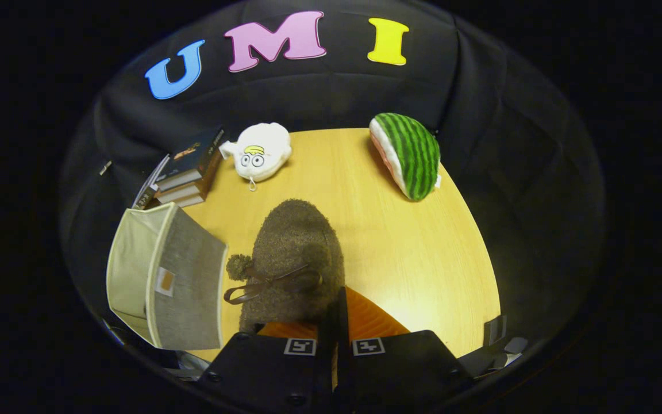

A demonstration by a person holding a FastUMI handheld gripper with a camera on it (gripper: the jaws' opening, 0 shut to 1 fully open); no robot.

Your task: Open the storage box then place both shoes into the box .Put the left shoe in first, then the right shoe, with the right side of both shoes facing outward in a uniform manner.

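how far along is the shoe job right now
Done: the box stands open beside the shoe. In hand: the tongs look shut on the heel rim of a brown fuzzy shoe over the table. Left: get this shoe into the box, then the other one. I cannot tell whether a shoe is already inside.

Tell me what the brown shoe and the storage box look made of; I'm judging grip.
The shoe, held at its rear edge by the shut gripper, looks like fuzzy fleece, matte and nubbly, with a glossier ribbon bow. The storage box looks like woven fabric, grey outside, cream inside.
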